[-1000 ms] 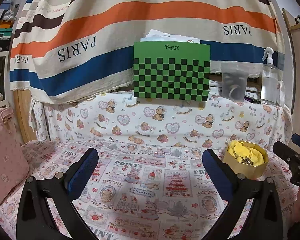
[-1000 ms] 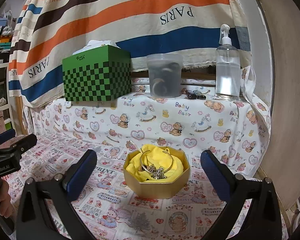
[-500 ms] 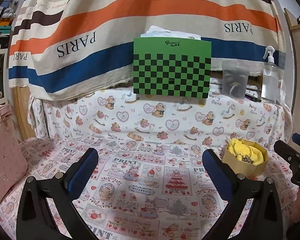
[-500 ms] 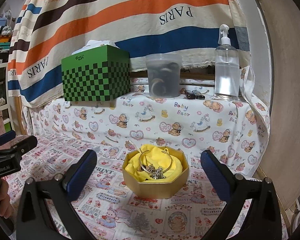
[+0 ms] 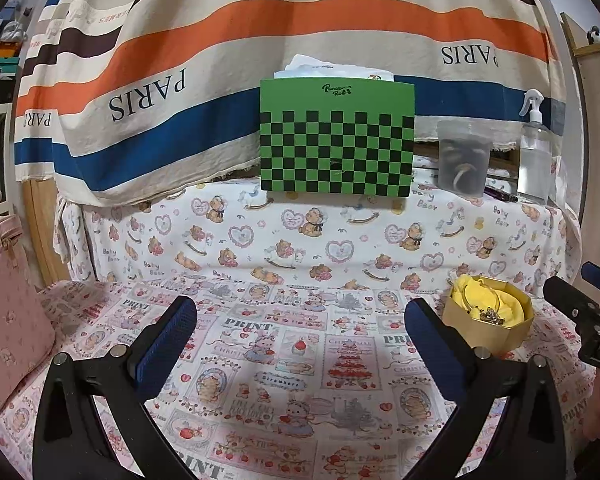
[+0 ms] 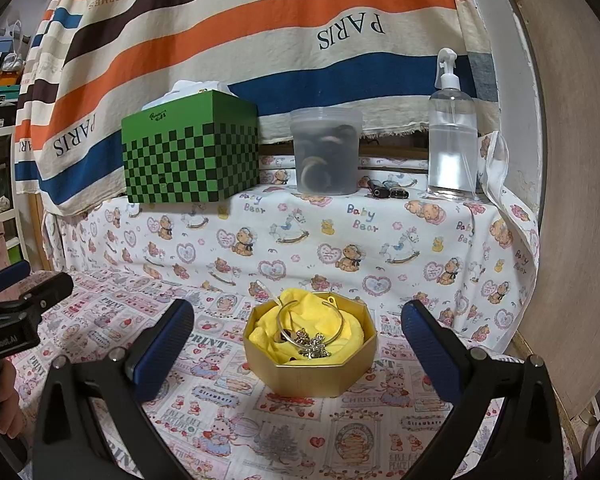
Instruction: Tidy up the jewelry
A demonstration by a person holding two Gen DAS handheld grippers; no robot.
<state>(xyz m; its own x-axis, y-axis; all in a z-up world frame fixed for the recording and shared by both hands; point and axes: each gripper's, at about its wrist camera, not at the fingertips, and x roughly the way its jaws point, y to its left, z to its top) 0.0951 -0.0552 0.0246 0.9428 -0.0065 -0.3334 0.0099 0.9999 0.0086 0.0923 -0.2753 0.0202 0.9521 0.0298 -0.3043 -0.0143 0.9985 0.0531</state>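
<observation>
Above printed cloth: left gripper (image 5: 300, 322) and right gripper (image 6: 298, 330) both wide apart, empty; gold box (image 6: 312, 376) untouched.

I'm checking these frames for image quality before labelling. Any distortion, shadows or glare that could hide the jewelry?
Left wrist view: strong fisheye bending with dark corners; the gold box sits small near the right edge, its contents hard to make out. Right wrist view: same bending, but the gold box is central and sharp, the bangle readable; soft shadows fall beneath the box and the fingers, no glare on the jewelry.
</observation>
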